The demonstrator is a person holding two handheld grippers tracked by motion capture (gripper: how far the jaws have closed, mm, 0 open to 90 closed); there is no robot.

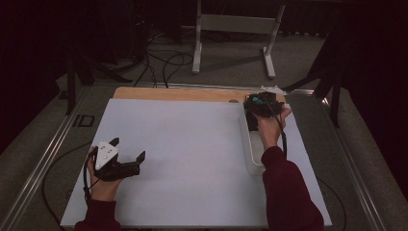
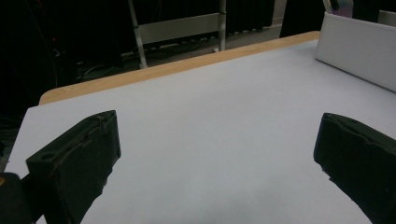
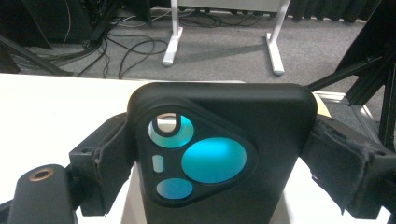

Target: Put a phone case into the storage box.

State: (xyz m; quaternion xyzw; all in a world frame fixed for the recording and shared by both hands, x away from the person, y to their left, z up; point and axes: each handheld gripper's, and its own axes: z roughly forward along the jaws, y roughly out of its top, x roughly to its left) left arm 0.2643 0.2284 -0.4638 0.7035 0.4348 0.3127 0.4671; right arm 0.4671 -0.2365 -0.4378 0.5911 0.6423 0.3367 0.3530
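My right gripper (image 3: 219,154) is shut on a black phone case (image 3: 219,149) with a three-cornered camera cutout showing teal, its jaws pressing the case's two sides. From above, that right gripper (image 1: 257,107) hovers over the far end of a long white tray (image 1: 251,156) at the mat's right side. My left gripper (image 1: 129,150) rests low over the white mat (image 1: 183,154) near the front left, open, with nothing between its jaws. Its black fingers (image 2: 74,163) stand wide apart above bare mat in the left gripper view, and the white tray (image 2: 355,51) lies off at the upper right.
The mat lies on a wooden table whose edge (image 1: 178,93) shows along the far side. Beyond it stand a white frame's legs (image 1: 197,48) and loose cables (image 1: 163,62) on the grey floor. Metal rails (image 1: 43,159) run along the table's left and right.
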